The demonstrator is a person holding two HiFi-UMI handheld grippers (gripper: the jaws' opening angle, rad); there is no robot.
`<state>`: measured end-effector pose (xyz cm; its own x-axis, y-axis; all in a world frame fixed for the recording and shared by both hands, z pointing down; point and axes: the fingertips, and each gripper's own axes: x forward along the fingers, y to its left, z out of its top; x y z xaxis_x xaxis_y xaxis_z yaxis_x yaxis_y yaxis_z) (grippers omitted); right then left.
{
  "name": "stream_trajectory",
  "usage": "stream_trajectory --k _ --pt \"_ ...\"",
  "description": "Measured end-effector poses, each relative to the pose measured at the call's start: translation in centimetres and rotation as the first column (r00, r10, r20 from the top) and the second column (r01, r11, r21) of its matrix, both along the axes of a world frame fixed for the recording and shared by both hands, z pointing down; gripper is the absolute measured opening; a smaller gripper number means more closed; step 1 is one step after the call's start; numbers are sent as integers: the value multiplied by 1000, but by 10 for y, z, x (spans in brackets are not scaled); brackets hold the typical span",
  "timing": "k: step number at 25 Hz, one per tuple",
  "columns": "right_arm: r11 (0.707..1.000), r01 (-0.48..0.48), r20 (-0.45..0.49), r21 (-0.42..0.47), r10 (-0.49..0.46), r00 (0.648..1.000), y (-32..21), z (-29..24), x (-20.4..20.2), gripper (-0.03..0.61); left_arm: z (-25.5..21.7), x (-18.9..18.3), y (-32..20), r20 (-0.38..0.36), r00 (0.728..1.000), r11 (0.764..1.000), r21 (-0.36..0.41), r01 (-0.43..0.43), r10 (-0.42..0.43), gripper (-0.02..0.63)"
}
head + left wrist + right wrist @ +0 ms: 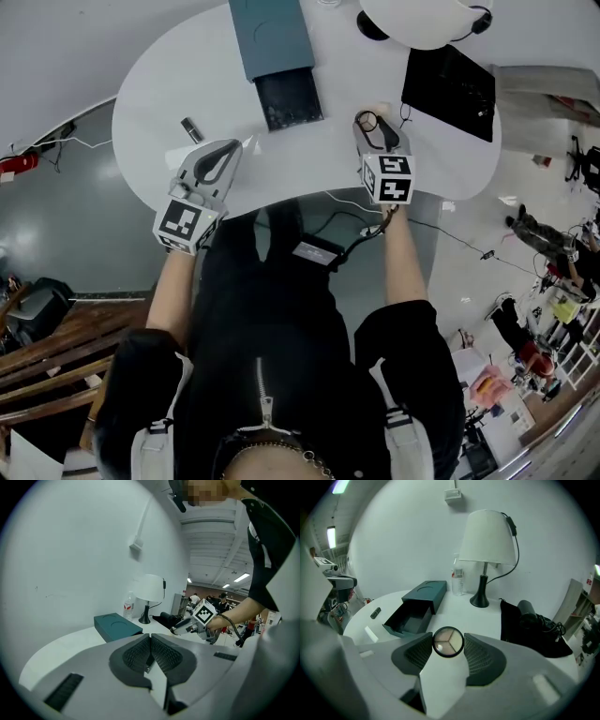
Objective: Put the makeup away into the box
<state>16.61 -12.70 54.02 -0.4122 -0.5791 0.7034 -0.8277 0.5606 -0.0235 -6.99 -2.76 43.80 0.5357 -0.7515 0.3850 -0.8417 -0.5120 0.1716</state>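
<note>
The right gripper (448,645) is pinching a small round compact (448,642) by its rim, above the table near the box (424,592) — light, stiff, probably slick-edged and crackable. The left gripper (150,641) is hanging clenched, seemingly empty.

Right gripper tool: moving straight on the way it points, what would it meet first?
Likely the clear plastic bottle by the white lamp, past bare white table; depth unclear.
</note>
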Motion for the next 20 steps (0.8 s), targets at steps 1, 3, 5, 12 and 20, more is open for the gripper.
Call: stream_trajectory --k 1,3,5,12,20 --pt "1000 13 3 0 -13 1000 0 0 -7 210 0 -4 1 -1 1000 1000 2 9 -9 14" --pt "999 38 10 2 -38 999 -1 -1 -21 210 -1 -11 3 -2 1000 1000 6 26 -26 14" --pt "998 65 17 2 -65 998 -1 -2 -35 210 -2 -18 5 -4 999 999 10 45 -45 14" --pt "987 157 25 9 -158 987 -4 -7 -82 210 0 -44 13 -3 995 995 -2 103 -103 14" --pt "968 251 21 -5 -251 968 -11 -2 -127 210 3 -66 19 0 987 987 -3 163 -163 14"
